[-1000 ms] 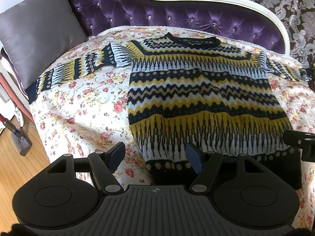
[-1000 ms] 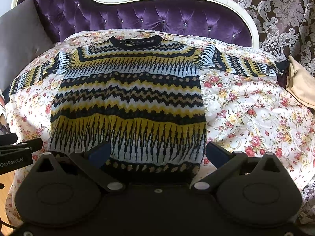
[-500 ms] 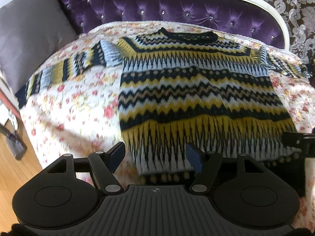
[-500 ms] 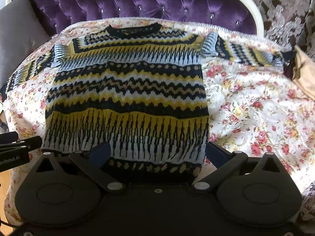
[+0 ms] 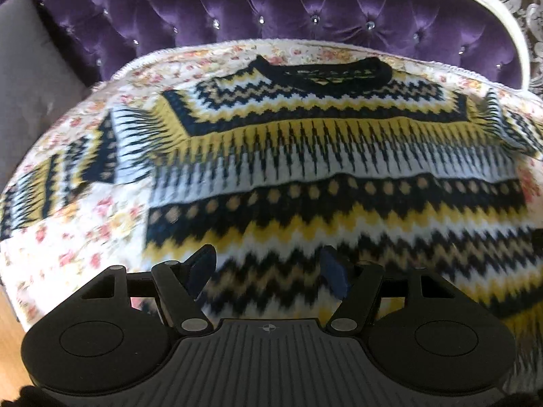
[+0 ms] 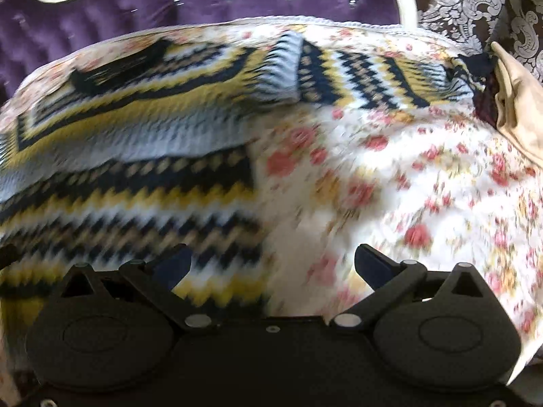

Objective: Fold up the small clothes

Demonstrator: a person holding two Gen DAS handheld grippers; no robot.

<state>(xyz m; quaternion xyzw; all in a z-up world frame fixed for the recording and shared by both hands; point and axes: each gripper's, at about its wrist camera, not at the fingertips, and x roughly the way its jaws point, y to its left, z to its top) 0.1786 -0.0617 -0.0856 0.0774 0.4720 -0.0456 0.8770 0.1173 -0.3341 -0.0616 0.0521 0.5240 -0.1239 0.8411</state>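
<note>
Over the floral bedspread, both my jaws stand open and empty, now far nearer the flat sweater than a second ago, so folding remains unstarted.

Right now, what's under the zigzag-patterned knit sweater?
The zigzag-patterned knit sweater lies flat on a rose-print floral bedspread. The spread directly beneath it is covered; anything else underneath can't be seen.

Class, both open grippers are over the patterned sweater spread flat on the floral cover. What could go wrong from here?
1. The open left gripper over the navy, yellow and white zigzag knit sweater might pinch one layer only, or catch the floral bedspread too.
2. The open right gripper straddles the sweater's side edge, so it may grab bedspread.
</note>
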